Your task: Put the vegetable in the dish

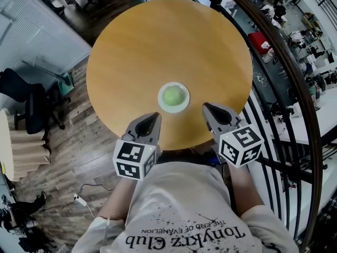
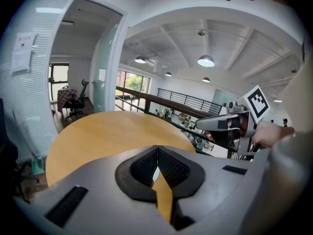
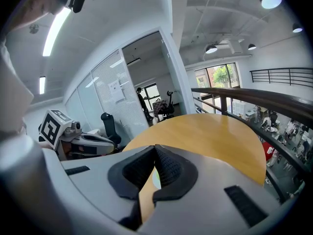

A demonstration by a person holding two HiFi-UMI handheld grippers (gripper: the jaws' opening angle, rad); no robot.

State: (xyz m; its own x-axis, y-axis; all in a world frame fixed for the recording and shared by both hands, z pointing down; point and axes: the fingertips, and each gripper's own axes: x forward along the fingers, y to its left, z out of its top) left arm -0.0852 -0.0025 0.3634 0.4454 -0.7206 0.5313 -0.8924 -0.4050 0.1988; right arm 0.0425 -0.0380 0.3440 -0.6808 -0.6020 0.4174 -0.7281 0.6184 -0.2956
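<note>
A round green vegetable (image 1: 171, 95) lies in a small white dish (image 1: 182, 105) on the near half of the round wooden table (image 1: 158, 41). My left gripper (image 1: 156, 115) hovers at the table's front edge, just left of the dish, shut with nothing in it. On the other side, my right gripper (image 1: 206, 106) is level with it, just right of the dish, also shut and empty. In the left gripper view the pads meet at my left gripper (image 2: 157, 148). In the right gripper view the pads of my right gripper (image 3: 155, 148) touch, and a sliver of the dish (image 3: 155, 178) shows below them.
A dark curved railing (image 1: 284, 62) runs close along the table's right side, with a drop to a lower floor beyond. An office chair (image 1: 31, 101) and stacked cardboard (image 1: 21, 146) stand on the wooden floor at the left. The person's torso is at the table's front edge.
</note>
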